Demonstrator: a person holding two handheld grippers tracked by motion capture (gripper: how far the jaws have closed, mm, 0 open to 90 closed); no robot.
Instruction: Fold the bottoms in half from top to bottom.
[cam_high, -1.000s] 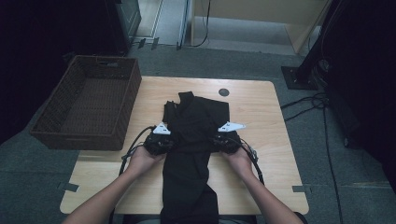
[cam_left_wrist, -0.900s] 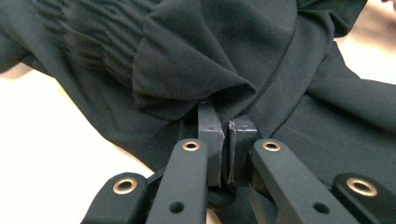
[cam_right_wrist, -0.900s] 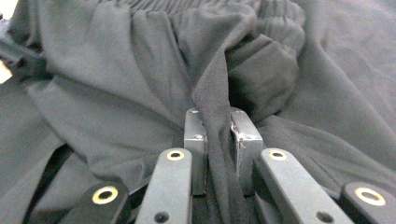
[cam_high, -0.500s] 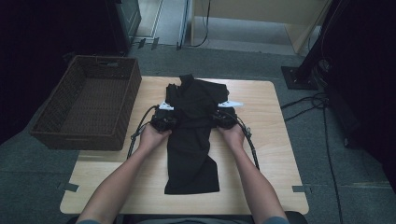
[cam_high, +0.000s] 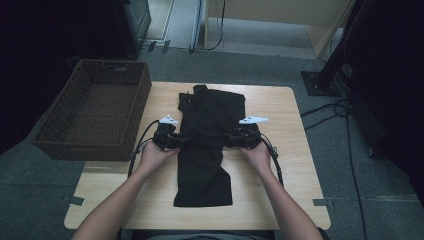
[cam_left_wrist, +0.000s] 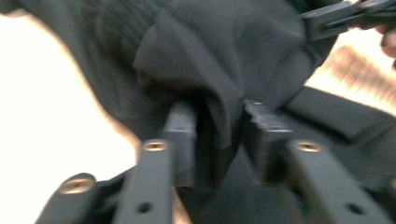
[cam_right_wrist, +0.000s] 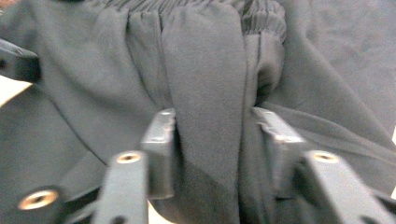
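— Where did we have the basket (cam_high: 95, 112)?

— Left of the trousers (cam_high: 207, 145), off the table's (cam_high: 290, 165) left edge. The trousers lay down the middle of the table, long axis running away from us, far end folded back in a bunch.

— And our left gripper (cam_high: 172, 141)?

— At the trousers' left edge, pointing inward across that axis. Its jaws had just been opening, about halfway apart, a fold of cloth loose between them (cam_left_wrist: 217, 135), not pinched.

— The right gripper (cam_high: 235, 138)?

— Mirrored at the right edge, jaws likewise just parted, cloth between the pads (cam_right_wrist: 210, 140) but slack. Both hands sat equally near, so we judged the fold released.
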